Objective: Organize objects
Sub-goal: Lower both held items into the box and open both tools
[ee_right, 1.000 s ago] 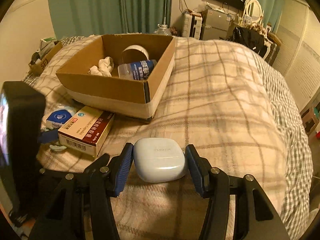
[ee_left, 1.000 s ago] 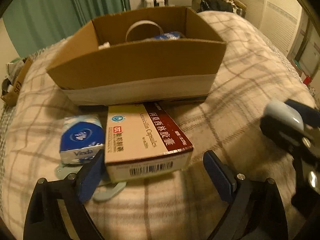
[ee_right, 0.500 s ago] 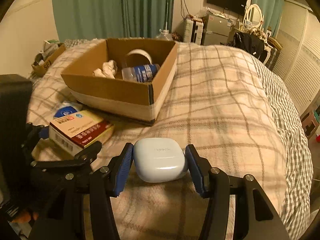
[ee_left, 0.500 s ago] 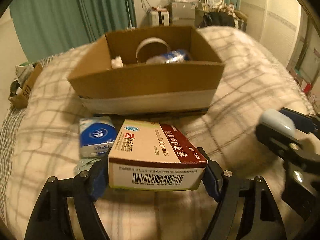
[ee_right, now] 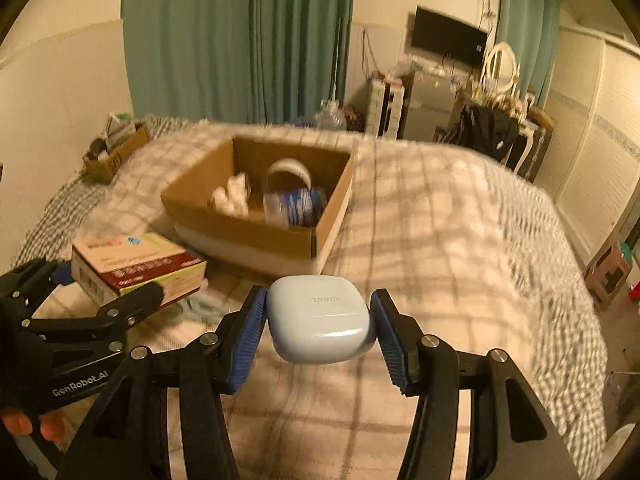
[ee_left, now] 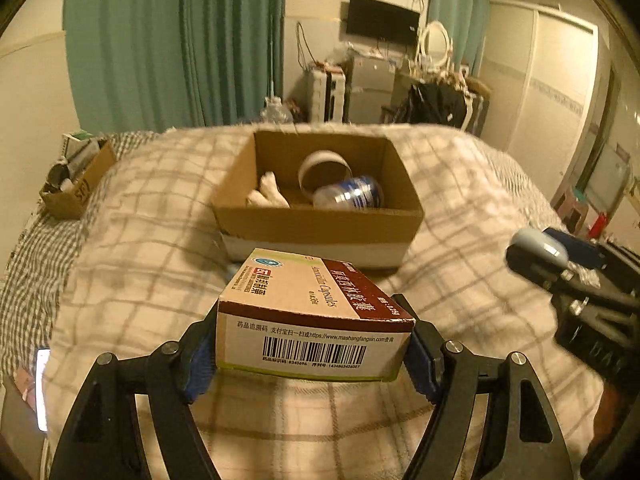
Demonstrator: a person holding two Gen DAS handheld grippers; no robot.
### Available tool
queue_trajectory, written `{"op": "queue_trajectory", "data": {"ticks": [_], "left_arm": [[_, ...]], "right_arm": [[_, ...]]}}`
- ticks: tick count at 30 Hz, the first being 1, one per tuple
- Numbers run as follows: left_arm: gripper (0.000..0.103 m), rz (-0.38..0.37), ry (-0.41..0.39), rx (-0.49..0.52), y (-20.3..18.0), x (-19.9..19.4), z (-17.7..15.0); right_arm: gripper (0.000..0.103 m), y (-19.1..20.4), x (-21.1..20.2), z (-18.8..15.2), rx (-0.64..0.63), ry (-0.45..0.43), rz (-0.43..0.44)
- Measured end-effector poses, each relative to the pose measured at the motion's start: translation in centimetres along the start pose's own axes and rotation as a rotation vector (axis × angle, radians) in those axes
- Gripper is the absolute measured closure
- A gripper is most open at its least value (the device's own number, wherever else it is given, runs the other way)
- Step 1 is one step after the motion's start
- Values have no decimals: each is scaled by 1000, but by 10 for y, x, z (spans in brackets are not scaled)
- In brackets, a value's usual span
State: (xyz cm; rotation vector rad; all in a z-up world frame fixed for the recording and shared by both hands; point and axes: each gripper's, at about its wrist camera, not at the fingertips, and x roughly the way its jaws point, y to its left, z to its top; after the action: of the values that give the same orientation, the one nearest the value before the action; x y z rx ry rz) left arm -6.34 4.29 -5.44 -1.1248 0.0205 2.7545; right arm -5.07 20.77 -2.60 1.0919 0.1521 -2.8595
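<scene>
Medicine box clamped between left gripper pads, above bedspread.

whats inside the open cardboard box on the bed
Open brown cardboard box holds a white crumpled cloth, a tape roll and a blue-labelled bottle; its near wall hides the floor.

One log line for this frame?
left: shut on medicine box | right: shut on earbud case | both lifted, facing carton
</scene>
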Motion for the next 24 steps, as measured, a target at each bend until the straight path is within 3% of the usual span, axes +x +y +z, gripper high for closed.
{"op": "queue_trajectory", "data": {"ticks": [5, 12, 18, 24], "left_arm": [[25, -8, -79, -8, 13, -18, 28], [25, 24, -184, -7, 29, -17, 89], [25, 44, -186, 31, 30, 18, 128], [25, 51, -165, 84, 27, 66, 143]], "right_arm": [[50, -4, -24, 38, -26, -80, -35], [50, 4, -32, 98, -66, -167, -2], [50, 15, 10, 141, -82, -141, 27], [50, 18, 71, 163, -94, -80, 25]]}}
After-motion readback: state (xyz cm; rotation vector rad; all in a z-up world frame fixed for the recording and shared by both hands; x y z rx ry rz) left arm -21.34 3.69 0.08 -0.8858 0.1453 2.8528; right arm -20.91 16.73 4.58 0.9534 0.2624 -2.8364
